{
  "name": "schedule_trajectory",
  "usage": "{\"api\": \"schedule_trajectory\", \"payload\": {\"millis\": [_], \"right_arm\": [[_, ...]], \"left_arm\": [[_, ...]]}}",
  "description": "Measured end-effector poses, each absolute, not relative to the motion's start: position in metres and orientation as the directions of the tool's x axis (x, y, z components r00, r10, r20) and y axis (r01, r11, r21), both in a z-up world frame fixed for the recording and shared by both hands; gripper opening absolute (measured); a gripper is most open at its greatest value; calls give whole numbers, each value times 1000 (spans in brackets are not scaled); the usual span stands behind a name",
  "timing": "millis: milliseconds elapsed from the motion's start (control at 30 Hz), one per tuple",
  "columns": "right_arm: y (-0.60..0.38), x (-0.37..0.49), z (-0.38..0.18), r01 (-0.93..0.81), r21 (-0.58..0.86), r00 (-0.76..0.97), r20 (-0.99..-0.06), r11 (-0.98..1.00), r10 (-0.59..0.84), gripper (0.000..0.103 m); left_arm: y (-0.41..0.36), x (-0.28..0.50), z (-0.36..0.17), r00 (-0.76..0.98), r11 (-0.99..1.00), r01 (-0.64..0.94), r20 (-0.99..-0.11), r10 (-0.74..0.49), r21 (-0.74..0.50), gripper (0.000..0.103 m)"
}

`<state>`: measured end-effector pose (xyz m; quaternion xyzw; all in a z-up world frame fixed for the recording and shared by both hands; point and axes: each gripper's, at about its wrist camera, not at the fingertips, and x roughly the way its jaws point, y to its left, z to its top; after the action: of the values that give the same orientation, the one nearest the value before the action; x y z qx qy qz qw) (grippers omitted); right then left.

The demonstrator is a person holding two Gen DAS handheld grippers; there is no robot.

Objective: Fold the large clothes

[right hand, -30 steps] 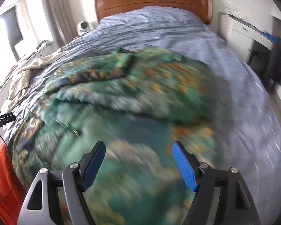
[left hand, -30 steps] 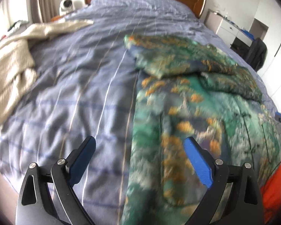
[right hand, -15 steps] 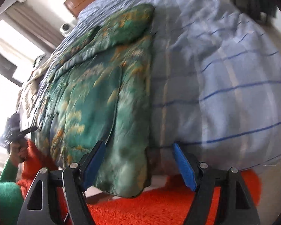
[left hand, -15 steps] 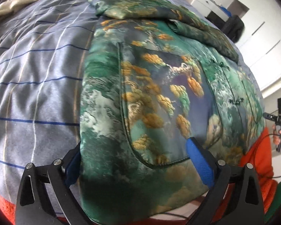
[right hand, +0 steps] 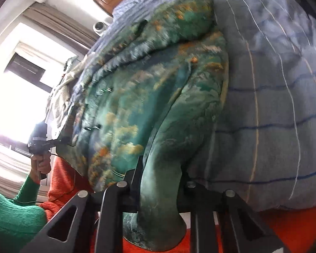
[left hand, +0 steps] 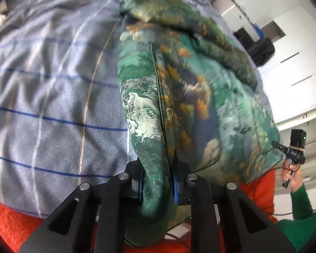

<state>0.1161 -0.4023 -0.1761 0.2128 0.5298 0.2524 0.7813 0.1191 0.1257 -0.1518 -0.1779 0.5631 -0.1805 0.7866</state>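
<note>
Both claws have just closed: the left claw (left hand: 157,184) and right claw (right hand: 160,186) each pinch a near hem corner of the green printed jacket (left hand: 191,97), which overhangs the bed (left hand: 52,105) edge. It looks padded, soft and slick, so deep corner bites seem wise.

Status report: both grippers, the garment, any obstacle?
Left gripper and right gripper just closed, each shut on garment hem. Garment lies on bed. No obstacle seen.

The jacket (left hand: 185,97) is green with orange and white landscape print; the blanket (left hand: 52,97) is grey-blue with dark blue stripes.
</note>
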Motion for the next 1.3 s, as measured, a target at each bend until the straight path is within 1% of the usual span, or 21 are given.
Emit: {"api": "schedule_trajectory", "payload": {"millis": [133,233,367,500,633,700,767,867,933,1000,1067,1167,1233,1300], "right_arm": [[-408,117,-137,-214,629,376,-653,747,657,19],[-407,114,-114,-247,633,408,-618,734,671,19],[-410,102,-111,-260,646,417,-595,718,687,16],[-417,89,-119,-238,661,414,-593,711,690,15],[-417,73,-118,-219,688,406,-580,692,706,14],[-414,60,-108,-246,714,392,-546,656,741,14],[-411,53,-96,-276,738,388,-500,615,774,14],[-413,59,-71,-314,781,416,-398,540,818,14],[-418,78,-60,-329,796,445,-344,508,827,13],[-424,106,-52,-336,801,478,-309,496,822,13],[-428,138,-49,-336,797,515,-290,502,806,13],[-439,208,-59,-286,812,572,-282,509,771,13],[-442,244,-71,-241,820,600,-295,519,743,13],[-447,291,-97,-165,830,625,-331,534,707,13]], "left_arm": [[129,110,-114,380,854,110,-773,-509,-509,18],[129,104,-98,404,854,128,-761,-509,-504,18],[128,96,-105,393,867,109,-781,-486,-486,18],[135,83,-111,383,859,70,-781,-493,-507,18],[140,67,-104,368,853,61,-783,-502,-519,18],[151,54,-93,372,827,63,-756,-539,-559,17],[162,47,-78,403,784,65,-702,-587,-618,17],[177,50,-44,489,744,80,-624,-609,-664,17],[181,69,-18,544,728,123,-568,-618,-675,17],[178,95,-3,573,737,153,-549,-609,-658,18],[177,125,0,585,745,159,-546,-599,-647,18],[174,196,-10,593,753,113,-564,-575,-649,19],[177,233,-26,592,757,66,-585,-554,-650,20],[178,279,-52,569,751,11,-614,-547,-660,21]]}}
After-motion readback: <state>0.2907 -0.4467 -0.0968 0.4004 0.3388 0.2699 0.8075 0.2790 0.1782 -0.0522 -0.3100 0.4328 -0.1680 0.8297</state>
